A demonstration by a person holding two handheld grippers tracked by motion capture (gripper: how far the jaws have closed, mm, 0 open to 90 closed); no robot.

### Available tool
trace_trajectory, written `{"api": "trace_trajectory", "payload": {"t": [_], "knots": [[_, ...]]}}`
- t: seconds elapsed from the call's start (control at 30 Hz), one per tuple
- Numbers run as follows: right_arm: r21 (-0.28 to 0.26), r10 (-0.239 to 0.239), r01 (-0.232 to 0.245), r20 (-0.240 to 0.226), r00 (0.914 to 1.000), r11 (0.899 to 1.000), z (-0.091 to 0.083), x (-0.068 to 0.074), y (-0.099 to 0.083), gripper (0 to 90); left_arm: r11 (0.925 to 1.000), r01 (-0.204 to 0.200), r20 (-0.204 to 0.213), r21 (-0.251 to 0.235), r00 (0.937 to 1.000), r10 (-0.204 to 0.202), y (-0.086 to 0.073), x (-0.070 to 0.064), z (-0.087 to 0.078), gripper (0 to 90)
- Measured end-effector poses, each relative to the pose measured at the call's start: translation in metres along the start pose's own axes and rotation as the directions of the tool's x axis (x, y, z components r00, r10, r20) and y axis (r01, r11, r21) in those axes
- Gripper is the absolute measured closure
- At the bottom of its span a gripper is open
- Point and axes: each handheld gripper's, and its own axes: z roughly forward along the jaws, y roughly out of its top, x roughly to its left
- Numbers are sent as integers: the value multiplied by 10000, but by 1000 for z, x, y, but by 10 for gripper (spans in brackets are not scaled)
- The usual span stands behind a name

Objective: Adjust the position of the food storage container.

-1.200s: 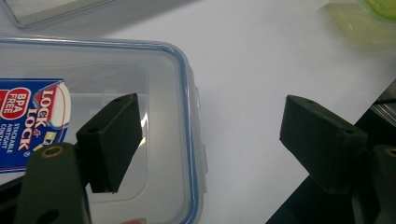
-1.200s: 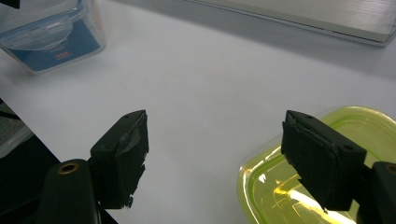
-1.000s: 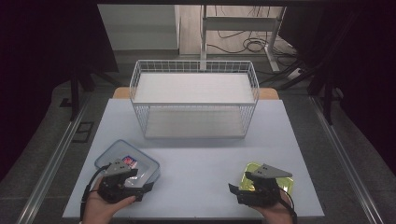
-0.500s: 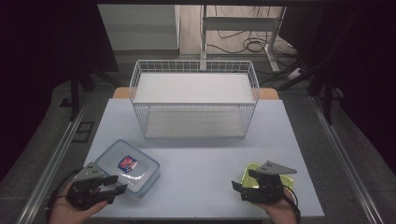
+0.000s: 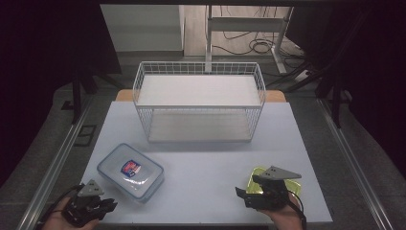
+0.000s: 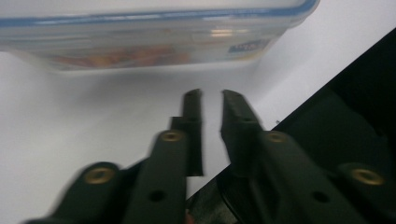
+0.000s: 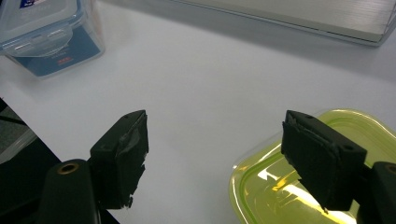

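A clear lidded container (image 5: 130, 171) with a blue rim and a red and blue label lay on the pale table (image 5: 201, 158), toward its front left, at an angle to the table's edge. The left gripper (image 5: 103, 207) sat just in front of it at the table's front-left corner, held in the person's left hand (image 5: 72, 218), apart from the box. In the left gripper view the same container (image 6: 154, 35) stretched across the top, and the 2 black jaws stood nearly together with only a thin slit between them, gripping nothing, their tips short of the box's side.

Toward the front right lay a yellow-green container (image 5: 277, 178), with the right gripper (image 5: 246, 195) over its near-left part, held by the right hand (image 5: 287, 215). In the right gripper view the jaws stood wide apart and empty; the right-hand jaw hung over the yellow-green container's (image 7: 327, 186) lid, the other over bare table, and the clear container (image 7: 46, 32) showed far off at the top left.

Behind both, a white wire basket (image 5: 198, 103) stood at the table's far middle.
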Motion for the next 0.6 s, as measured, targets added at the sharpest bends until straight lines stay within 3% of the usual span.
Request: {"api": "trace_trajectory", "payload": {"t": [0.03, 0.17, 0.4, 0.6], "knots": [[-12, 7, -7, 15, 10000, 10000, 0, 0, 0, 231, 9997, -159, 58, 177, 9999, 158, 2, -1, 5, 874], [-37, 7, -7, 36, 10000, 10000, 0, -1, -1, 231, 9982, -332, 74, 499, 9994, 328, 6, -2, 17, 895], [-11, 53, -53, 47, 10000, 10000, -1, -1, -1, 231, 9980, -561, 356, 307, 9978, 550, 24, -12, 27, 900], [39, 23, -23, 19, 10000, 10000, -1, -1, -1, 231, 9948, -876, 512, 517, 9951, 850, 39, -22, 37, 900]]}}
